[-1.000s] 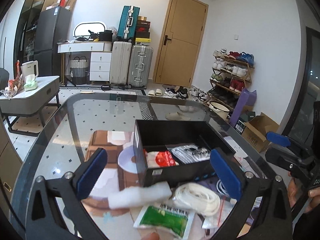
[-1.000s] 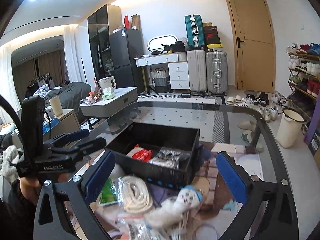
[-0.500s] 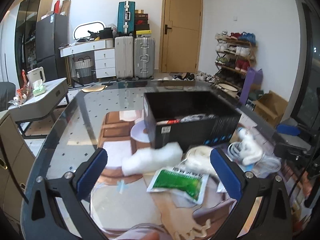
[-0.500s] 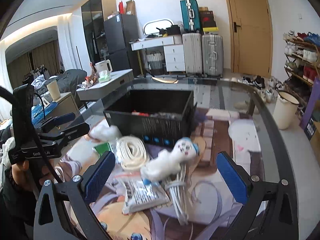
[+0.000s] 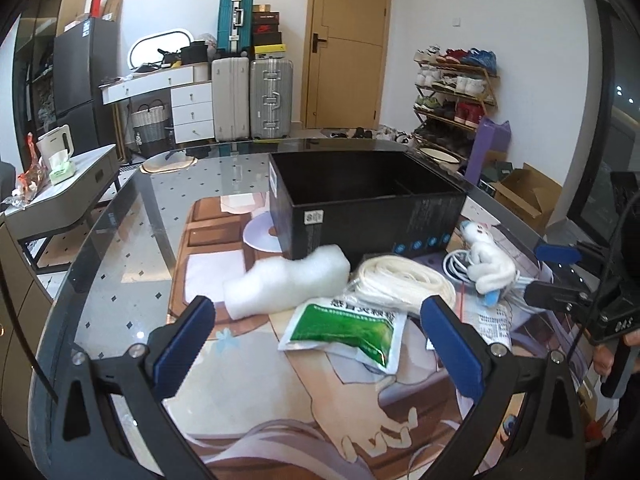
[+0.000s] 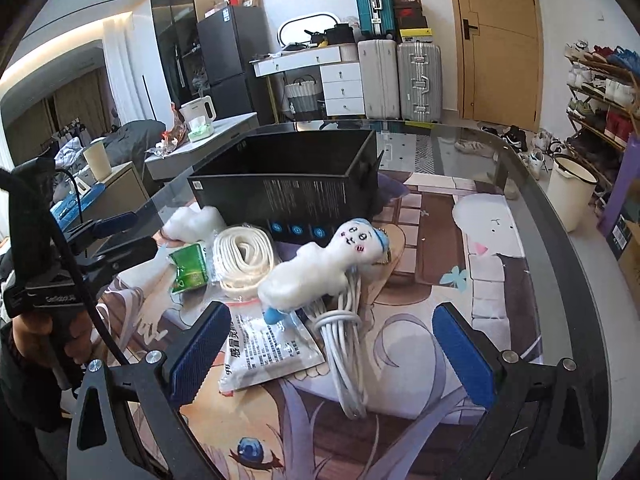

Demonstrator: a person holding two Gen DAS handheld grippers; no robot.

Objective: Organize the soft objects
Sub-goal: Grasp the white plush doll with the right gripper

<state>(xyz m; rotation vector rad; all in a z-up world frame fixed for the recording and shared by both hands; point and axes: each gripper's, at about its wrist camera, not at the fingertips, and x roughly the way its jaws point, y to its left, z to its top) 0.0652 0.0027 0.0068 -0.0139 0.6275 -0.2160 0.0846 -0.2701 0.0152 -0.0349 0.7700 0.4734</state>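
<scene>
Both grippers hang low over the near edge of the table (image 5: 120, 216), jaws spread wide and empty: the left gripper (image 5: 316, 344) faces the green packet (image 5: 344, 326), the right gripper (image 6: 328, 344) faces the plush (image 6: 320, 268), probably each lined up for a pick. The soft things lie bunched at the box's (image 5: 360, 208) near wall, within easy reach of it. In the right view the plush lies across the cable (image 6: 344, 344), long axis slanting, face end up toward the box, blue foot toward the gripper. The foam roll (image 5: 286, 284) touches the box's near left corner, lying roughly along that wall, beside the rope coil (image 5: 404, 280)
</scene>
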